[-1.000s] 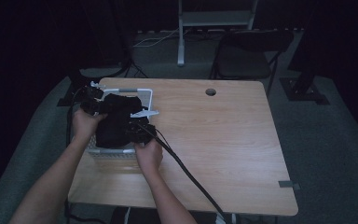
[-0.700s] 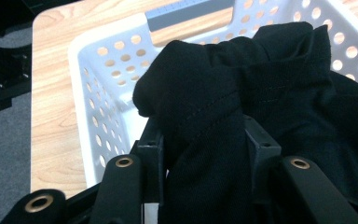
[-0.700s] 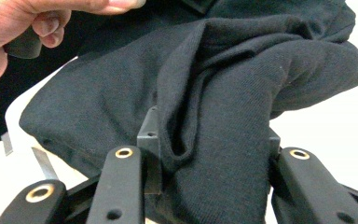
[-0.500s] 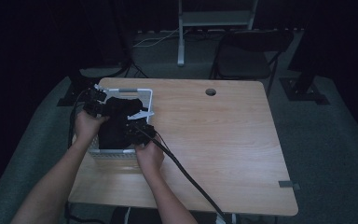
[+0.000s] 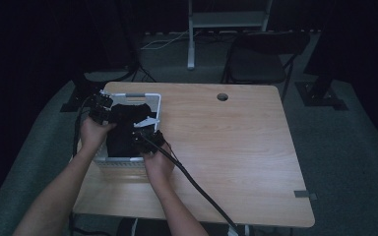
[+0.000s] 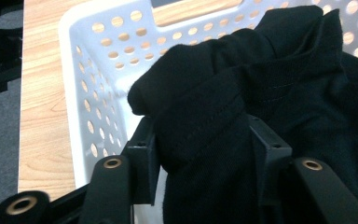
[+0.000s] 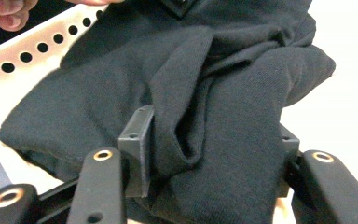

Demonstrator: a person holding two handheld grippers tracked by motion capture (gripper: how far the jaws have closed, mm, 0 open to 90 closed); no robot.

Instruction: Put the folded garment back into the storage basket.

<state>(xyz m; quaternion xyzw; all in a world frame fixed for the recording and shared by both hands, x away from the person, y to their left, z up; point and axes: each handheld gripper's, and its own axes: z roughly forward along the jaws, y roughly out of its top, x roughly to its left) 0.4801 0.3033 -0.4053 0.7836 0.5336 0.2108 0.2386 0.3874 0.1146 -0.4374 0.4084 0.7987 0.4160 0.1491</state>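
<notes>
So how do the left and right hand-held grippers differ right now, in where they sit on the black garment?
The left hand-held gripper sits at the white basket's far left corner; the right hand-held gripper sits nearer the person, at the basket's right side. In its own view the left one straddles a thick fold of the black garment beside the perforated wall, the right one a fold over the pale floor. Both have just been opening, cloth between the jaws.

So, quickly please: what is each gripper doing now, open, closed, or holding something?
Left gripper: jaws just been opening, black cloth between them, over the basket.
Right gripper: also just been opening, cloth between its jaws.
</notes>
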